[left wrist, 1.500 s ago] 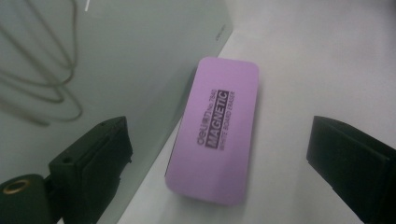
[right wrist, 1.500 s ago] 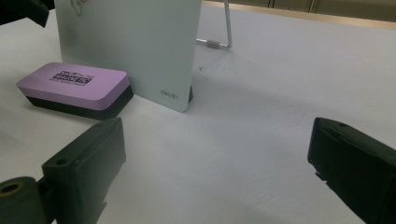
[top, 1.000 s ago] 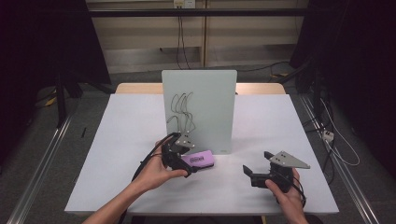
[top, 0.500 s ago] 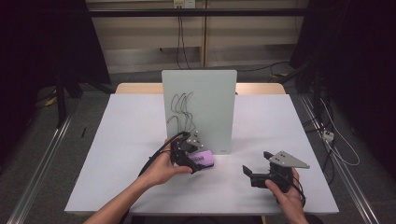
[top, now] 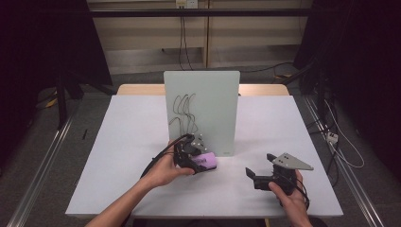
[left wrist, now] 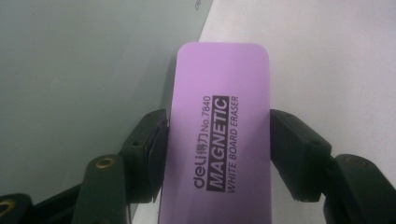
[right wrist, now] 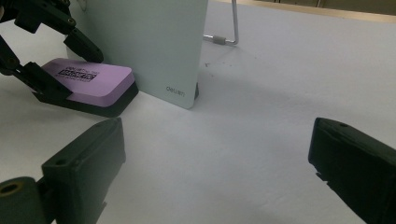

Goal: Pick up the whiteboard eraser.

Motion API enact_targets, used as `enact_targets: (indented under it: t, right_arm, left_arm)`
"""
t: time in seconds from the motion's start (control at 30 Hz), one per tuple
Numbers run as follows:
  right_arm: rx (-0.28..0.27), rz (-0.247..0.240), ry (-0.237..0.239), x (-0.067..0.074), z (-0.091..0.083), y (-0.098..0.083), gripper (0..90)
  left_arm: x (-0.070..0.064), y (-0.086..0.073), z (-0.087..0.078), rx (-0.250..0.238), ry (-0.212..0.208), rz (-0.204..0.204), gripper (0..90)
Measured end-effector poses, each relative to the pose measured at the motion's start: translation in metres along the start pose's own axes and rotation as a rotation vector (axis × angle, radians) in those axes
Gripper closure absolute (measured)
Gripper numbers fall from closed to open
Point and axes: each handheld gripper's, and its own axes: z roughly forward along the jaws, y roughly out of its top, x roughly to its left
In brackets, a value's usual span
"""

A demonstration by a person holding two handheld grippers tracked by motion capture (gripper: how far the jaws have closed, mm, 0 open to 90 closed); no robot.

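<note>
Two claws are showing: your left claw (top: 201, 163) is gripping the purple eraser (top: 204, 161) by its long sides, its jaws having just been closing onto it. That eraser is lying on the worktop (top: 132, 137) against the foot of the upright whiteboard (top: 201, 111). Your right claw (top: 252, 176) is standing wide open, empty, well apart.

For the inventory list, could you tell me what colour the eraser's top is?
Light purple, with black lettering; the eraser shows best in the left gripper view.
</note>
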Motion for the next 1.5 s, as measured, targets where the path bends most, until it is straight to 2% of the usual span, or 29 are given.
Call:
enact_targets:
  t: [0.03,0.07,0.13,0.4,0.43,0.5,0.63,0.67,0.77,0.83,0.87,0.93,1.0,1.07,1.17,1.23,1.27,1.33,1.37,1.43,1.47,1.5]
  right_arm:
    - [0.001,-0.001,0.000,0.000,0.000,0.000,3.8]
    - [0.001,-0.002,0.000,0.000,0.000,0.000,3.8]
    - [0.002,-0.002,-0.001,0.000,0.000,0.000,3.9]
    - [0.002,0.003,-0.011,-0.002,0.000,0.000,4.0]
    - [0.003,0.002,-0.010,-0.001,0.000,0.000,4.0]
    - [0.005,0.000,-0.008,-0.001,0.000,0.000,4.0]
    - [0.005,0.000,-0.009,-0.002,0.000,0.000,4.0]
    - [0.006,-0.001,-0.008,-0.002,0.000,0.000,4.0]
    - [0.007,-0.002,-0.008,-0.002,0.000,0.000,4.0]
    - [0.008,0.000,-0.007,-0.002,0.000,0.000,4.0]
    - [0.007,0.000,-0.007,-0.002,0.000,0.000,4.0]
    - [0.007,0.001,-0.006,-0.002,0.000,0.000,4.0]
    - [0.007,0.004,-0.005,-0.001,0.000,0.000,3.9]
    - [0.010,0.000,-0.006,-0.002,0.001,0.000,4.0]
    - [0.010,0.002,-0.004,-0.002,0.001,0.000,4.0]
    - [0.009,0.004,-0.003,-0.001,0.001,0.000,4.0]
    - [0.009,0.005,-0.002,-0.001,0.001,0.000,4.0]
    - [0.007,0.011,-0.003,-0.002,0.002,0.001,3.8]
    - [0.006,0.012,-0.002,-0.002,0.002,0.001,3.8]
    - [0.005,0.016,-0.002,-0.002,0.003,0.001,3.8]
    - [0.007,0.017,-0.002,-0.002,0.004,0.002,3.8]
    - [0.007,0.017,-0.002,-0.002,0.004,0.002,3.8]
  left_arm:
    - [0.001,0.000,-0.001,-0.004,-0.019,-0.008,39.7]
    - [0.000,0.000,-0.001,0.001,-0.009,-0.001,39.6]
    - [0.001,0.000,-0.001,0.002,-0.018,-0.004,39.6]
    - [0.001,-0.001,0.005,0.030,-0.011,0.002,38.9]
    - [0.002,0.000,0.005,0.056,-0.016,0.005,38.8]
    - [0.002,0.000,0.006,0.037,-0.014,0.004,39.2]
    - [0.001,0.001,0.005,0.047,-0.011,0.017,39.7]
    - [0.000,0.000,0.005,0.029,-0.009,0.009,39.8]
    - [0.000,0.001,0.003,0.028,-0.014,0.012,39.9]
    - [-0.002,0.000,-0.001,0.005,-0.009,-0.005,40.0]
    - [-0.001,0.000,-0.004,0.005,-0.011,0.004,40.0]
    - [-0.001,-0.002,-0.008,-0.026,-0.001,-0.016,40.0]
    - [-0.001,-0.004,-0.010,-0.038,0.004,-0.019,40.0]
    - [0.001,-0.008,-0.015,-0.072,0.008,-0.028,40.1]
    - [0.001,-0.009,-0.018,-0.073,0.015,-0.029,40.1]
    - [0.003,-0.012,-0.022,-0.077,-0.021,-0.031,40.1]
    - [0.002,-0.012,-0.022,-0.090,0.005,-0.037,40.1]
    - [0.002,-0.013,-0.025,-0.094,0.004,-0.038,40.1]
    - [0.002,-0.014,-0.028,-0.113,-0.003,-0.044,40.1]
    - [0.002,-0.015,-0.030,-0.121,0.002,-0.055,40.1]
    - [0.003,-0.017,-0.034,-0.145,-0.007,-0.059,40.1]
    - [0.003,-0.017,-0.034,-0.145,-0.007,-0.059,40.1]
